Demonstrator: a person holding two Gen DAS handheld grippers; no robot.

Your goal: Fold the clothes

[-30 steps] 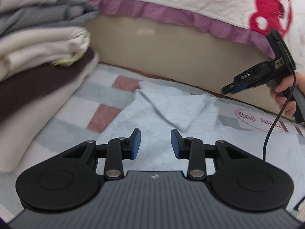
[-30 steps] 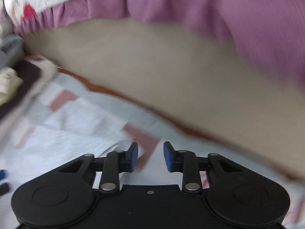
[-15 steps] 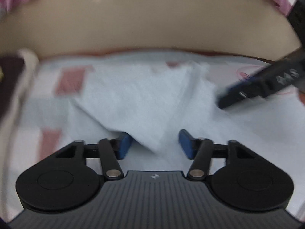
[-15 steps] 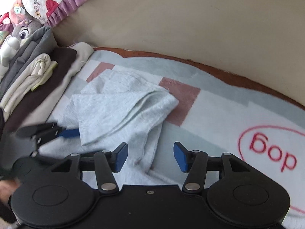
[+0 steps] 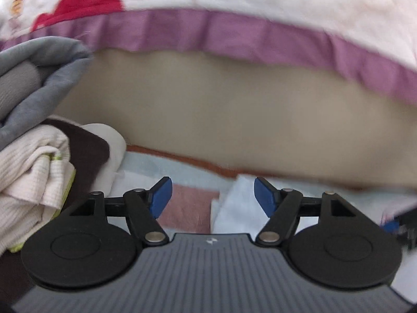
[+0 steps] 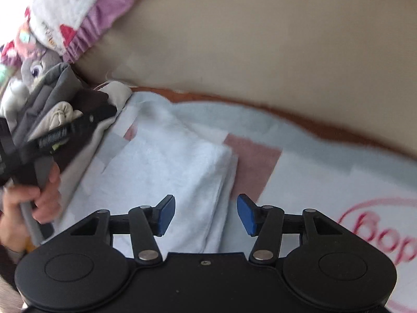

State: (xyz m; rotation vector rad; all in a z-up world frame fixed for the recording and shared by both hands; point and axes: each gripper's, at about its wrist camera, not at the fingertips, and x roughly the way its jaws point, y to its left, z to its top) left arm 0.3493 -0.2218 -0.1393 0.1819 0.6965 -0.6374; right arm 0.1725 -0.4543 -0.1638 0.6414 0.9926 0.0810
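The left gripper (image 5: 213,198) now lets go of the pale blue cloth (image 6: 169,167) and points up at the quilt (image 5: 234,5), toward 12 o'clock. The cloth now lies folded.

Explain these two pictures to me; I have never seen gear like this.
There is no robot here. A person holds a two-finger gripper in each hand, each with a camera looking along its blue fingers. One picture is from the left gripper, the other from the right gripper. Both are open and hold nothing. The right view also shows the person's hand gripping the left tool. On the patterned mat lies a folded pale garment; a stack of clothes sits to its left.
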